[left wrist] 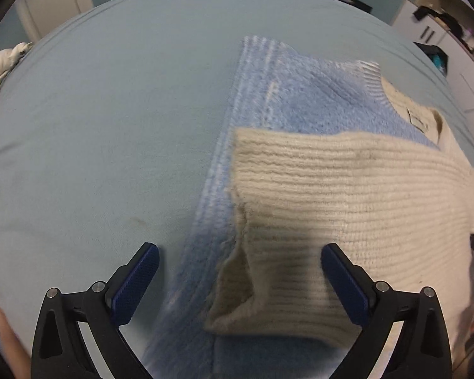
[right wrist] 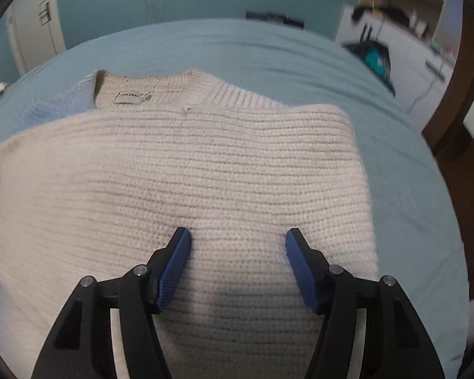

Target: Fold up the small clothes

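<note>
While both grippers hang over the bed, neither holds anything. Left gripper (left wrist: 239,254) has its jaws spread wide, blue pads (left wrist: 136,284) clear of the fabric; the sweater's cream sleeve cuff (left wrist: 233,287) lies below, between the two fingers, not pinched. Right gripper (right wrist: 238,240) is about half open, pads apart, with ribbed knit beneath the gap and nothing clamped; whether the tips touch the knit I cannot tell.

Cream knit sweater (right wrist: 186,170) lies flat on the light blue bedsheet (right wrist: 268,50), neck away from the camera, white neck label (right wrist: 132,97) visible inside the collar. One sleeve is folded across the body, its cuff end reaching toward the left gripper. Under the sweater sits a fluffy light blue garment (left wrist: 268,94) with a ribbed edge, sticking out on the left side in both views.

Person's finger (left wrist: 3,325) shows at the lower left edge of the left view. White cabinets (right wrist: 404,47) with dark items on top stand at the far right, a white door (right wrist: 34,22) at the far left. Background is blurred.
</note>
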### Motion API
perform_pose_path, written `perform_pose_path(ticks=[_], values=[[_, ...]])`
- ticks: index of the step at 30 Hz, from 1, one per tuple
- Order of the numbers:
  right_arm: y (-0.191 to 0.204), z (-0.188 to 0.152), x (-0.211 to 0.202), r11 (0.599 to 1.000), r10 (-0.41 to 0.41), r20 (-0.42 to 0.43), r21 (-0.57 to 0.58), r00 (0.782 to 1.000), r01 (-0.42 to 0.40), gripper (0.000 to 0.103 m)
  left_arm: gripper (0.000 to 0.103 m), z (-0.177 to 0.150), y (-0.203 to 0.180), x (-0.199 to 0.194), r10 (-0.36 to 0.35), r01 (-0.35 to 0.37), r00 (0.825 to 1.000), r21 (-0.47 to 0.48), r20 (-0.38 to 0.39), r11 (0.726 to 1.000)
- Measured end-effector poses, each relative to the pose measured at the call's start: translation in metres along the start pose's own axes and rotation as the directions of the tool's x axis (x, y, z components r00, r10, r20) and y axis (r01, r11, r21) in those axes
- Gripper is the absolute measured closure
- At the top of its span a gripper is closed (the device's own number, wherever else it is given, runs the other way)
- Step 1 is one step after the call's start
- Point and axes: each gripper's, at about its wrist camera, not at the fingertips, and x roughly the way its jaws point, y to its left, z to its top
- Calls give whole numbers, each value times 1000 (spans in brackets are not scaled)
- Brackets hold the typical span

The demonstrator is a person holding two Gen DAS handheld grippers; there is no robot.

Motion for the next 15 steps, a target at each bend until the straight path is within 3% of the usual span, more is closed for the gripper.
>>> perform_pose_path(ticks=[2,4,7,11,15], values=[[-10,3,-19,994,70,-61,87,996,-64,44,0,2,3,-23,1,-1,1000,-4,22,1000],[-23,-1,-48,967,172,-74,204,982,-154,43,0,-4,7,-57,-45,44,997,15,57,999],[-34,-22,-88,907,287,-127,356,950,-226,28,0,-24,15,-103,-64,60,995,49,74,997],[-39,-60,-143,866,339,-225,454,913,-210,27,0,-61,27,-151,-88,85,996,113,22,990],[-42,-95,-199,850,333,-255,498,908,-172,27,0,-99,35,-192,-71,64,997,197,28,978]])
